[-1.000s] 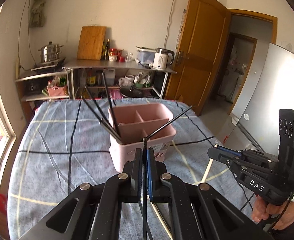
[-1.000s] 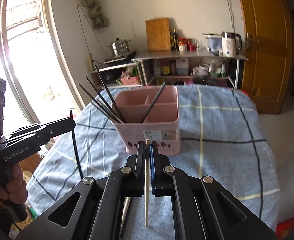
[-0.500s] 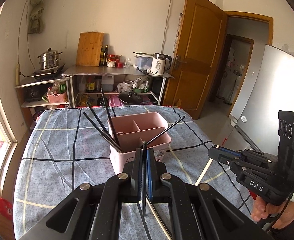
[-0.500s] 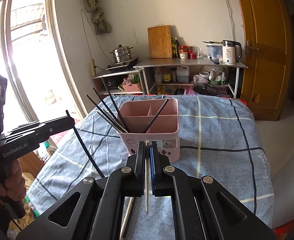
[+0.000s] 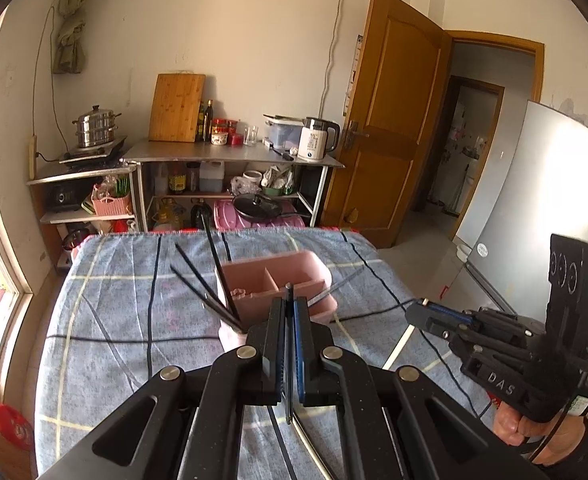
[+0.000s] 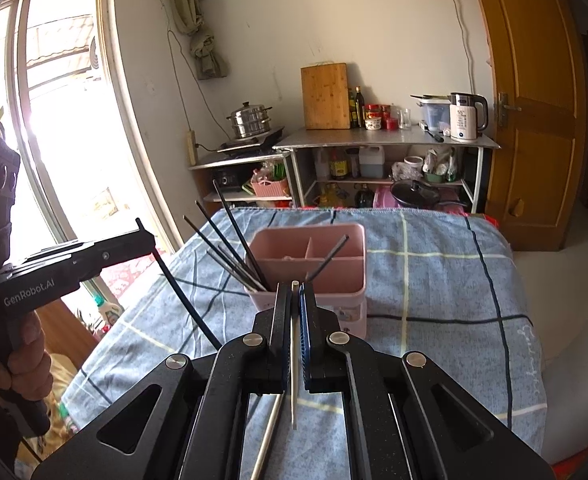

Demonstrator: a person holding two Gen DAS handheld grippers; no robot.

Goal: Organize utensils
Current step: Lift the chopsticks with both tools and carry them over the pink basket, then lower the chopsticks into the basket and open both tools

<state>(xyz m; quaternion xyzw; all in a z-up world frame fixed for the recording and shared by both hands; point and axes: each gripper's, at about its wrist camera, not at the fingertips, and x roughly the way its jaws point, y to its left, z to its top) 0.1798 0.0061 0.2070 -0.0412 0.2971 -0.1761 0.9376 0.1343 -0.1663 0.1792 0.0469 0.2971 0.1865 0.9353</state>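
Two grippers each pinch one chopstick. The left gripper (image 5: 289,304) clamps a black chopstick (image 6: 181,288); the right gripper (image 6: 295,292) clamps a pale chopstick (image 6: 293,356). The pink utensil holder (image 6: 326,272) stands at 12 o'clock on the blue checked cloth (image 6: 434,272), with black chopsticks (image 6: 229,248) leaning toward 10 o'clock from its left compartment.

My left gripper (image 5: 289,312) is matt black plastic, speckled, with bright metal rivets. The pink holder (image 6: 314,264) looks like smooth plastic with a dull sheen. The checked blue cloth (image 6: 434,280) over the bench is soft and woven. My right gripper (image 6: 294,300) clamps a pale, wood-like chopstick (image 6: 293,380).
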